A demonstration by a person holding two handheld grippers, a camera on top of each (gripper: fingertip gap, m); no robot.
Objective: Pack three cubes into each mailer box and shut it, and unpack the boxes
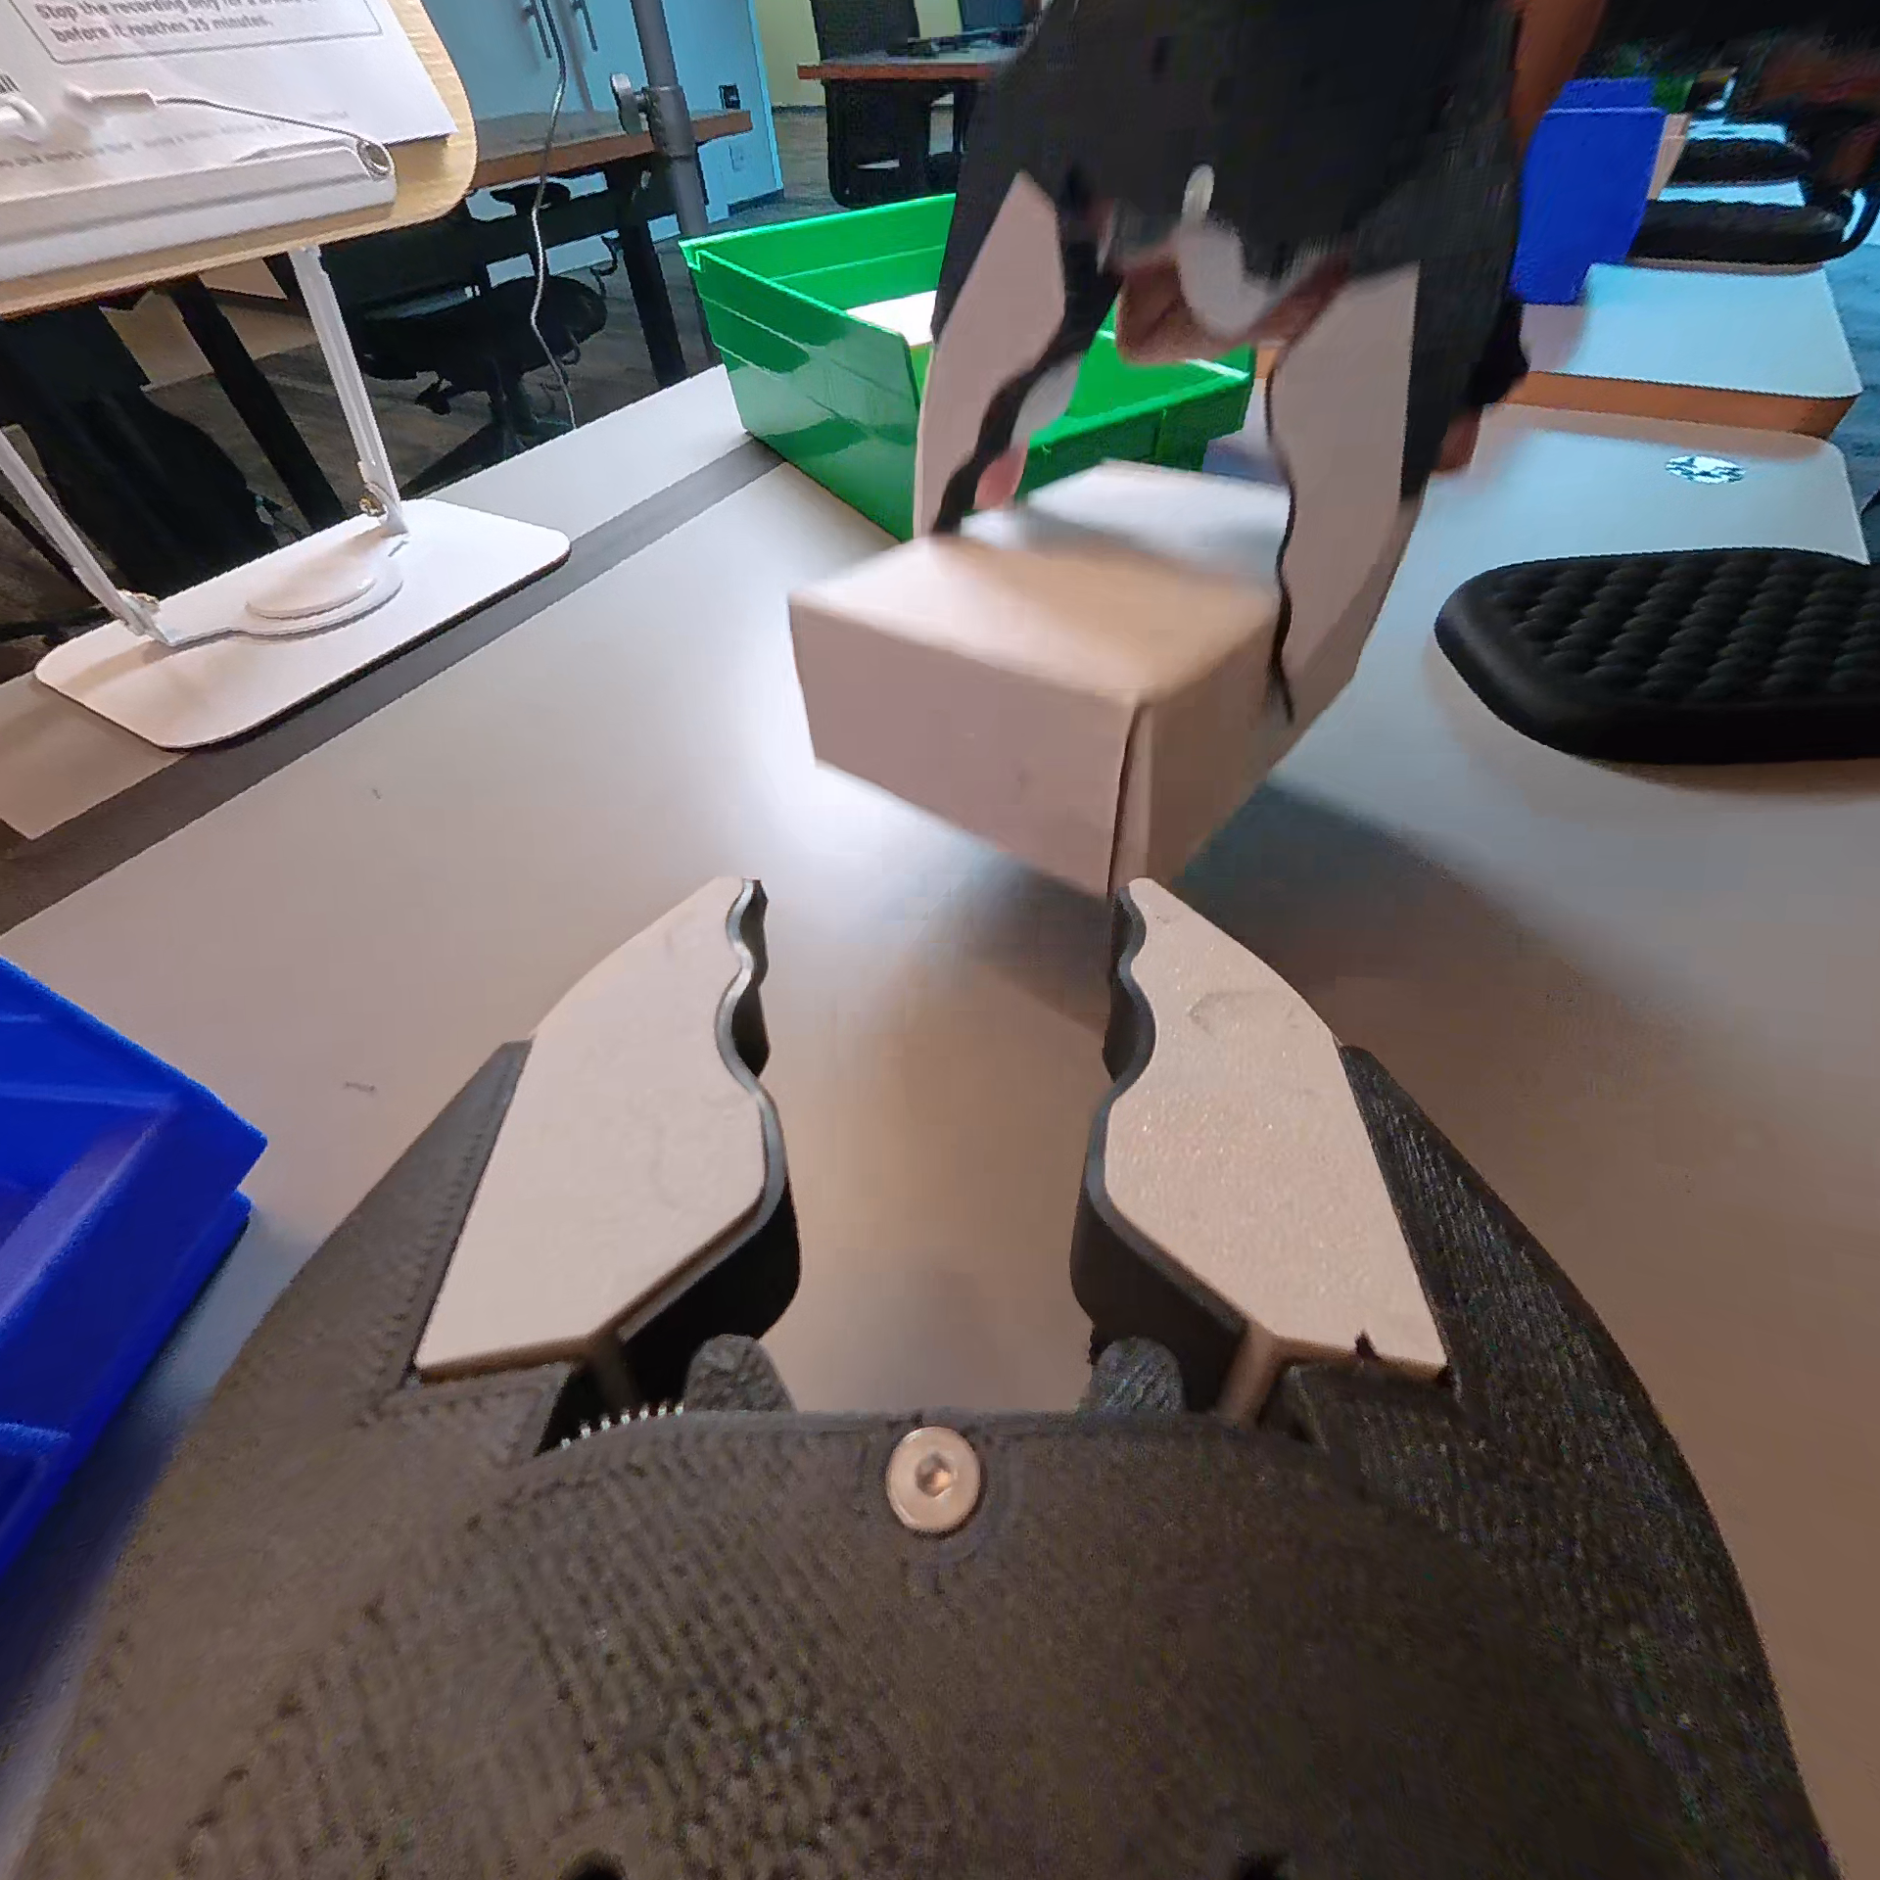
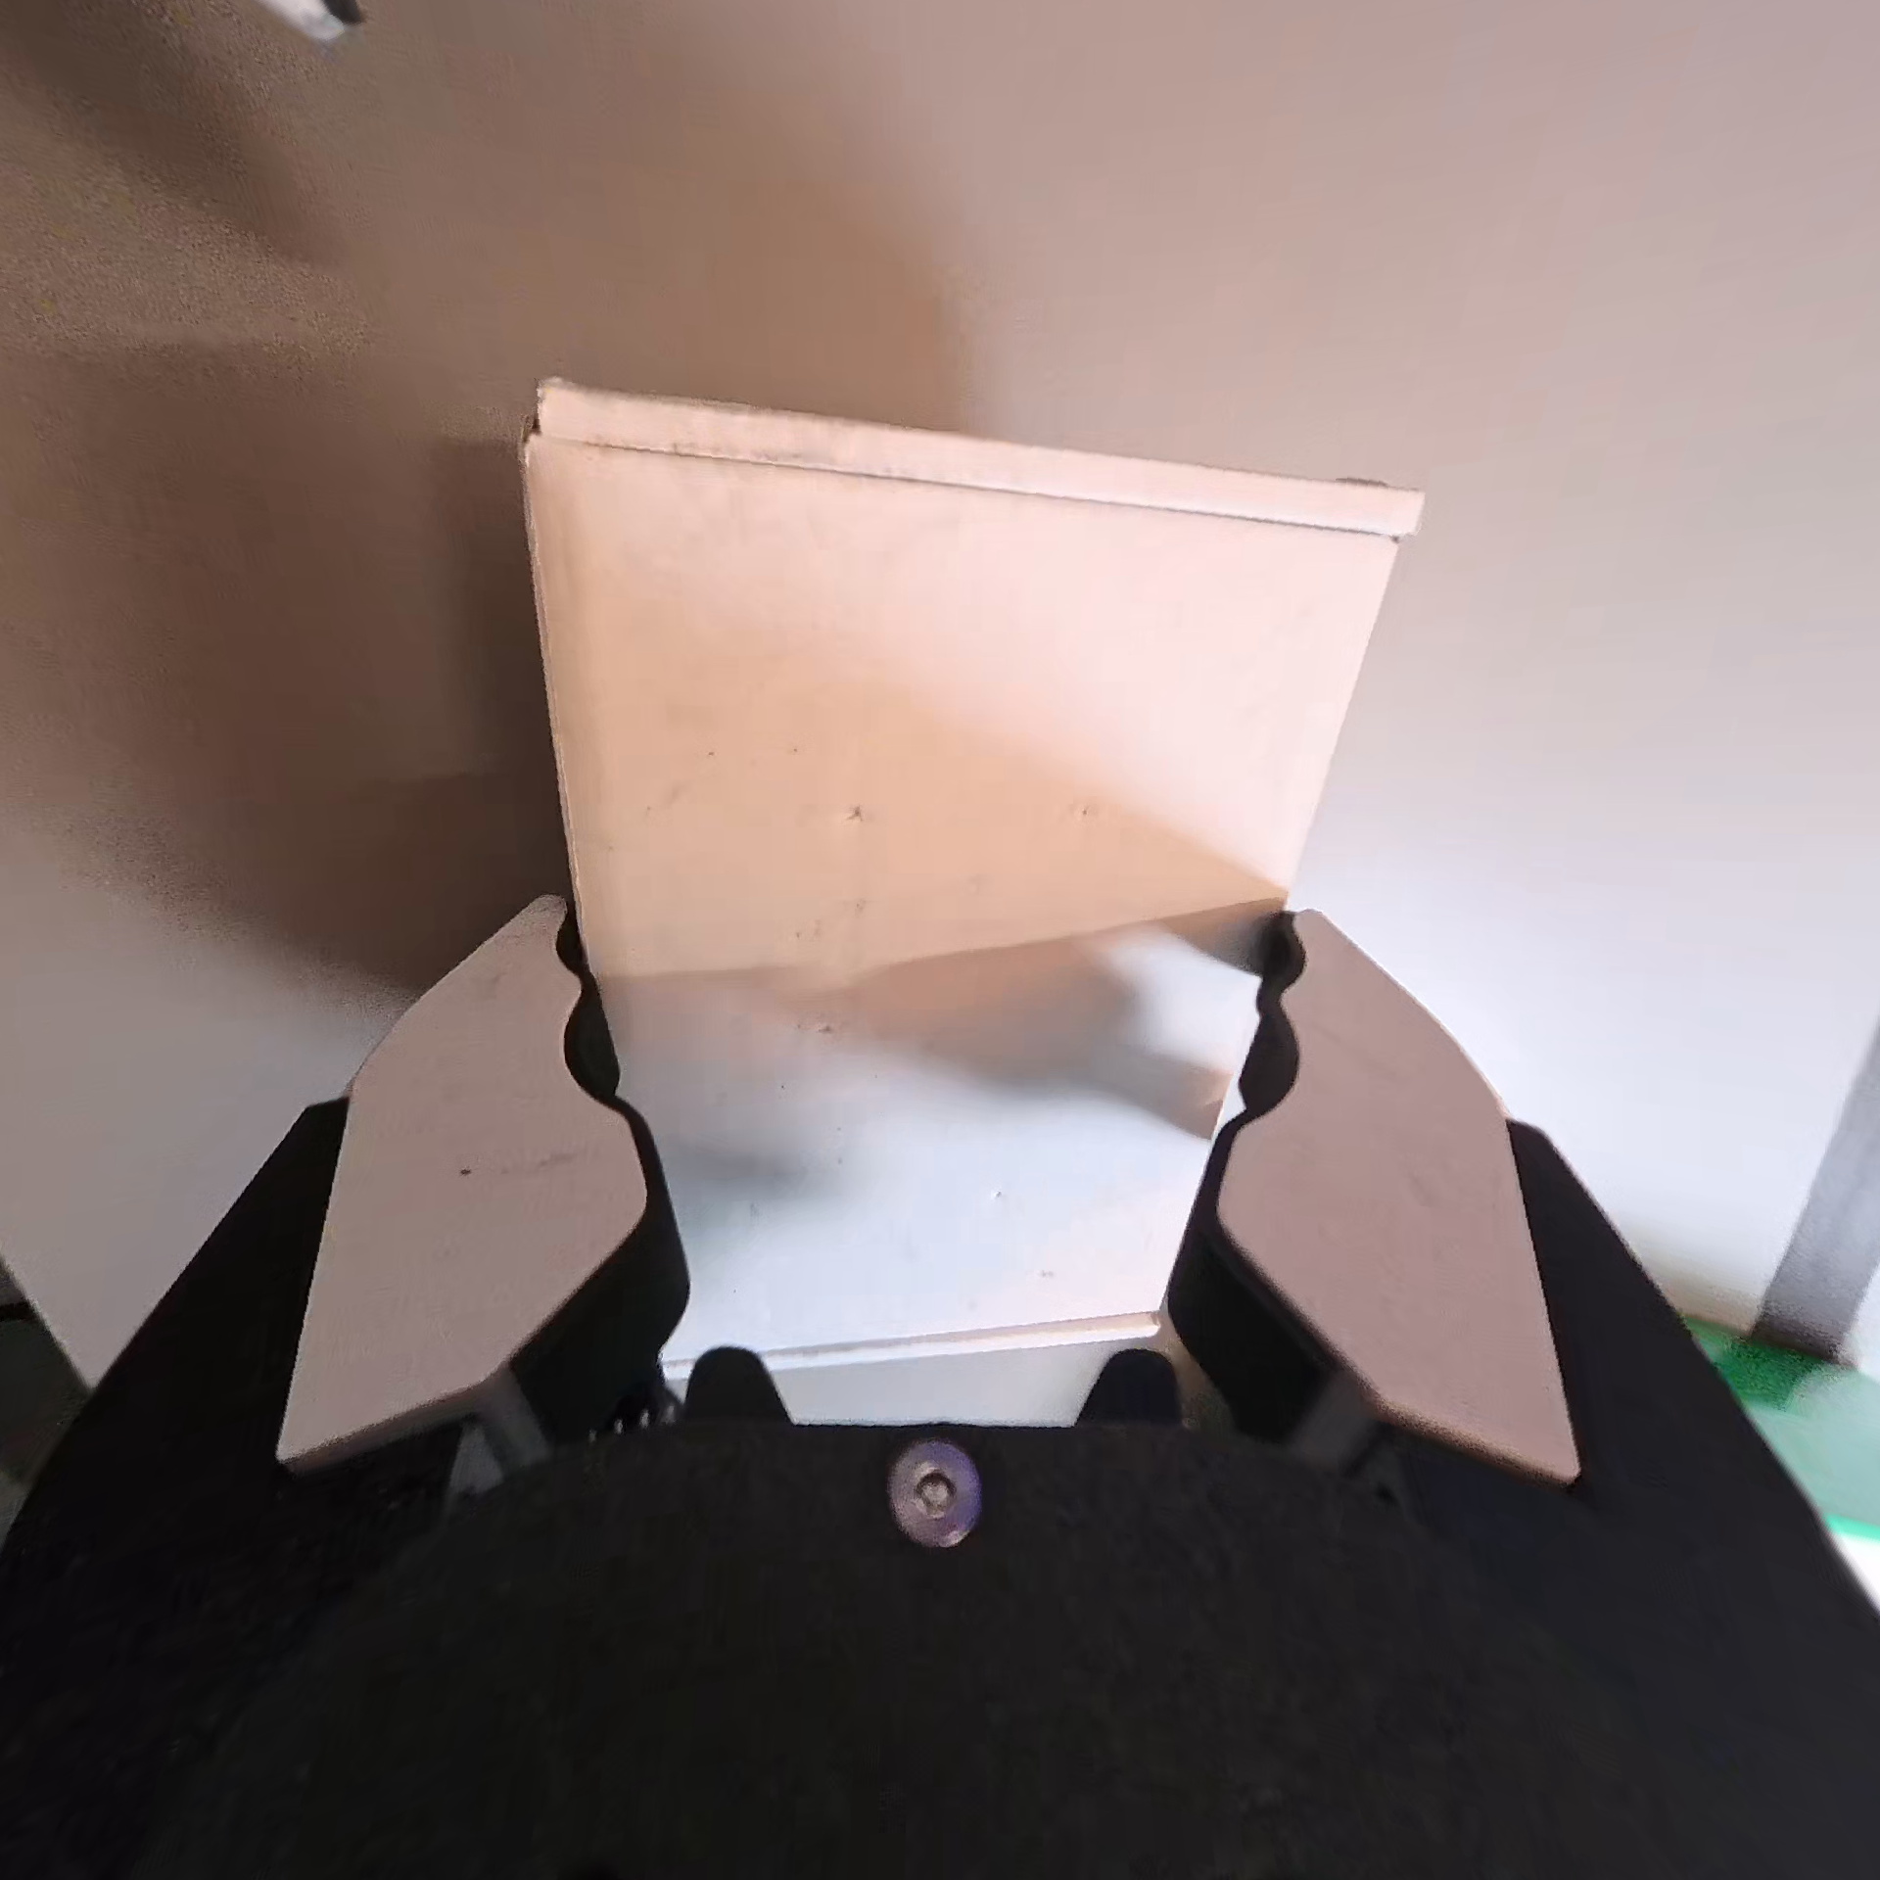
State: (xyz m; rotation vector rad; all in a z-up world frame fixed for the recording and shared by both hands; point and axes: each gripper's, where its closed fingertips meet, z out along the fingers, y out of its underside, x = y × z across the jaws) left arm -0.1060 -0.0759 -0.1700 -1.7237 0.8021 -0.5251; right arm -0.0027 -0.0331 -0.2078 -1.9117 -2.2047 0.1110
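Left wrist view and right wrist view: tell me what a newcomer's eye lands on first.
First the closed white mailer box at mid-table, with the right gripper straddling it from above, a finger down each side. Next the bright green bin behind the box. Nearest the camera, the left gripper gapes open and empty, just short of the box's near corner.

We are seeing bare grey table (image 1: 488, 916) lying open between the left gripper (image 1: 936, 905) and the white mailer box (image 1: 1017, 692), so nothing is blocking that approach. The right gripper (image 2: 921, 931) is straddling the box (image 2: 956, 712) from above, taking up its top and both sides. A green bin (image 1: 844, 366) is crowding the space behind, a white stand (image 1: 305, 610) the left, a blue bin (image 1: 92, 1170) the near left, and a black pad (image 1: 1679, 651) the right.
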